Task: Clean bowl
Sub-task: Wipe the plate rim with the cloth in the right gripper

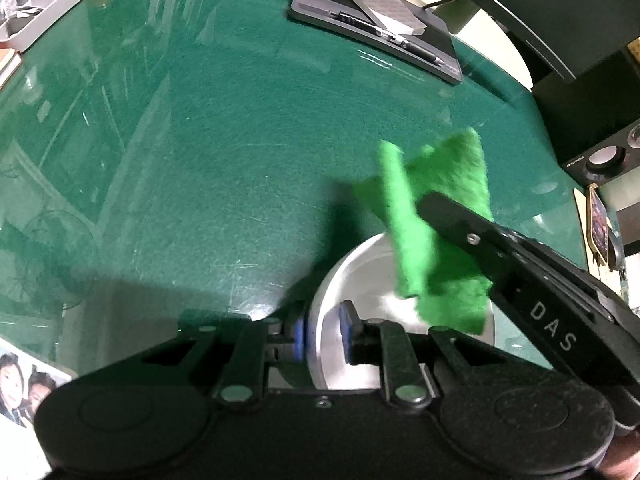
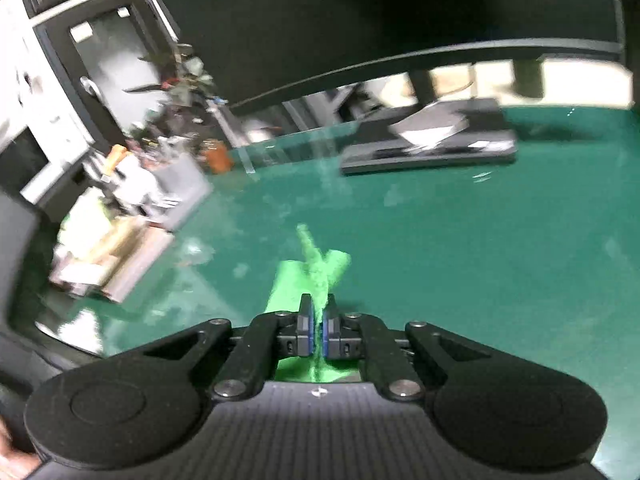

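1. Left wrist view. The left tongs are closed on the rim of a white bowl; one blue pad lies outside the wall and the other inside. The bowl sits low and right of centre, over the green glass-topped worktop; whether its base touches the glass cannot be told.
2. Left wrist view, continued. The right tongs enter from the right edge and carry a green scouring pad. The pad hangs folded over the bowl's far rim, and its lower edge reaches into the bowl's interior.
3. Left wrist view, surroundings. A dark monitor base with a pen and a small grey card on it lies at the far side of the worktop. A grey tray stands at the upper left, and a photograph lies at the lower left.
4. Right wrist view. The right tongs are nearly closed, pinching the green scouring pad between the blue pads. The pad sticks out forward of the fingertips, and more of it shows beneath the tongs. The frame is blurred.
5. Right wrist view, surroundings. The green worktop fills the middle ground, the monitor base lies at its far edge, and indistinct clutter stands at the left. The bowl is outside this view.
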A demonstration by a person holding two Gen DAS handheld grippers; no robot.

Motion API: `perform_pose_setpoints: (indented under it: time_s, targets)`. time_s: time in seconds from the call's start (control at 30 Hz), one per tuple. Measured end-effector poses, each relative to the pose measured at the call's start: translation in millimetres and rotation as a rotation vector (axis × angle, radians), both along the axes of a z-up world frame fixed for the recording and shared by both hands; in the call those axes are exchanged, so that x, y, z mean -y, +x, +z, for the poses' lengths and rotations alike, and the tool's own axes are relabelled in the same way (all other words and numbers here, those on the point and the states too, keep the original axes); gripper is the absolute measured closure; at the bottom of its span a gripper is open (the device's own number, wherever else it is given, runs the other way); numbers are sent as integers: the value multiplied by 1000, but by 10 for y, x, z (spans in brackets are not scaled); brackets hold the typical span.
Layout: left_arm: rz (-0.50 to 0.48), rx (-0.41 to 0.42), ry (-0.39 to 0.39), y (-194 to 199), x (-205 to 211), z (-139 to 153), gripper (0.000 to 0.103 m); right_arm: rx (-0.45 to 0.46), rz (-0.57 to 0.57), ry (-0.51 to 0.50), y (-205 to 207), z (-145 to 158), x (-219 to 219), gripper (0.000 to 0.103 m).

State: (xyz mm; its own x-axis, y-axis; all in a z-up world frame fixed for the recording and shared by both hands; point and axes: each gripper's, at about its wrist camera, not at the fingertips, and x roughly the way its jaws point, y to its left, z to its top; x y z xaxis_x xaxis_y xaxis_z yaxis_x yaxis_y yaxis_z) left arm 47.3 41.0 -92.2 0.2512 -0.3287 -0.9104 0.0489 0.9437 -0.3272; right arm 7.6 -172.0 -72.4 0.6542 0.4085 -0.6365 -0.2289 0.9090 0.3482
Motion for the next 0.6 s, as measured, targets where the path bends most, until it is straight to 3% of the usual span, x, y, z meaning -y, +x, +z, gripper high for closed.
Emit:
perform_pose_setpoints:
  time_s: [0.07, 0.23, 0.6]
  targets:
    - [-5, 4, 6, 3, 15, 3, 84, 4, -4, -35, -1, -9, 14, 99]
    - [0, -2, -3, 17, -13, 1, 84, 14, 40, -17, 81, -29, -131, 99]
    - [-16, 10, 12, 14, 32, 27, 83, -28, -54, -44, -121, -30, 201, 99]
